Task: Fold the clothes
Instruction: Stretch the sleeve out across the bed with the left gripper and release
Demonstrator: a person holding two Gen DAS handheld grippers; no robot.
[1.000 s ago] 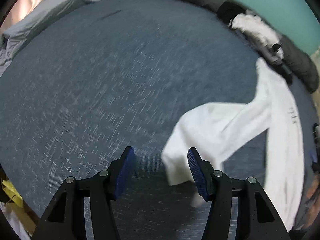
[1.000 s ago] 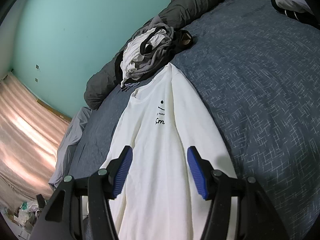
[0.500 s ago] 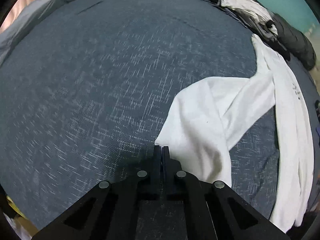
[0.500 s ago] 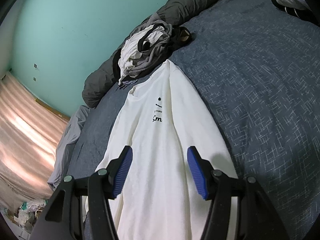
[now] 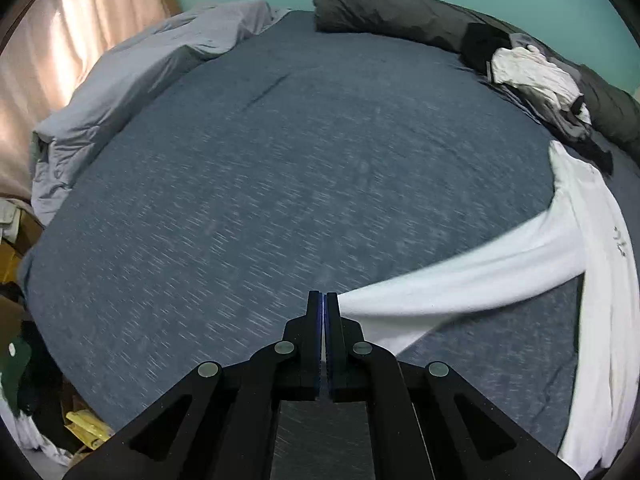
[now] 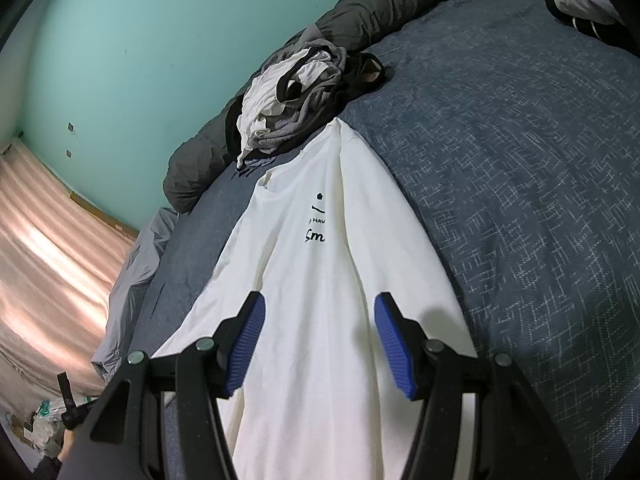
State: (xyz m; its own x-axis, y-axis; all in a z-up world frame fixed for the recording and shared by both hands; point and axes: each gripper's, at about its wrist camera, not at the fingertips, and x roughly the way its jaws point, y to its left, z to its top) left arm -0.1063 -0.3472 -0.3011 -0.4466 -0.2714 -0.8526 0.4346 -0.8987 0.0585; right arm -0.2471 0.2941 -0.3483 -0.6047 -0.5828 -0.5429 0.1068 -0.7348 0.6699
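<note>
Clothes pile and dark bolster along bed far edge. White T-shirt: flat, printed; sleeve clamped by left gripper. Right gripper jaws apart, empty.

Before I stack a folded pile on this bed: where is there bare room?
Widest bare patch: the blue bedspread, between the rumpled grey sheet, the dark rolled duvet and the white T-shirt. Crowded: the far edge by the clothes heap, and the shirt side, where the left gripper pulls the sleeve.
</note>
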